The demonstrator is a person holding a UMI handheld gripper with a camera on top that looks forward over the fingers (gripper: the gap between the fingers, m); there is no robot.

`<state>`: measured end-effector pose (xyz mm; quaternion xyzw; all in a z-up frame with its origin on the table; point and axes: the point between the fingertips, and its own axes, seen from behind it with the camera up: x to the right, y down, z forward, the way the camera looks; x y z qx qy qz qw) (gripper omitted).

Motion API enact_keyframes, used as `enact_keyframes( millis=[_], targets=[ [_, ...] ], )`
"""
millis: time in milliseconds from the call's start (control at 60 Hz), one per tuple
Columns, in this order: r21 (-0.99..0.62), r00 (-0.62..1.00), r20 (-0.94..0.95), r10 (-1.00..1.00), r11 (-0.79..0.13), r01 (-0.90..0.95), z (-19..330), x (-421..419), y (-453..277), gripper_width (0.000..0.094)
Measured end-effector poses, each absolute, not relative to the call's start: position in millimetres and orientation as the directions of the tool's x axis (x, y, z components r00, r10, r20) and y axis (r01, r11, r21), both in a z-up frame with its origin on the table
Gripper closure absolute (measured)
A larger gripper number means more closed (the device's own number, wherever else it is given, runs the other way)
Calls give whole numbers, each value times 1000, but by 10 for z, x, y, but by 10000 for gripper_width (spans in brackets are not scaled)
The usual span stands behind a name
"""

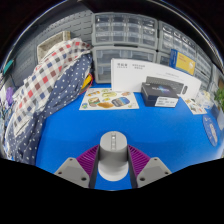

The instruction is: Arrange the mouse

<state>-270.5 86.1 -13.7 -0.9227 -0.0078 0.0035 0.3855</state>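
A checkered cloth [50, 85] with a dotted lining is heaped at the left of the blue surface [90, 130]. Right of it lies a printed card [107, 99], then a white box [145, 72] with a black box [160, 95] in front, storage drawers [125, 35] behind. Nearest, the gripper [113, 168] pinches a grey mouse [113, 155] between its purple pads [86, 160].

Blue table [120, 125] w/ white box [150, 72], plaid cloth [45, 80], drawers [125, 32] behind.
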Motion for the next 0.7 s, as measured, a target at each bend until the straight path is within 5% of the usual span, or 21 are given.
enact_keyframes(
  millis=[233, 383, 700],
  targets=[
    [-693, 999, -21, 44, -721, 17, -148, -2705, 845, 604],
    [-647, 994, -64, 89, -762, 27, -97, -2698, 816, 628],
    [-899, 988, 30, 149, -428, 92, 2293, -1013, 1334, 624]
  ],
)
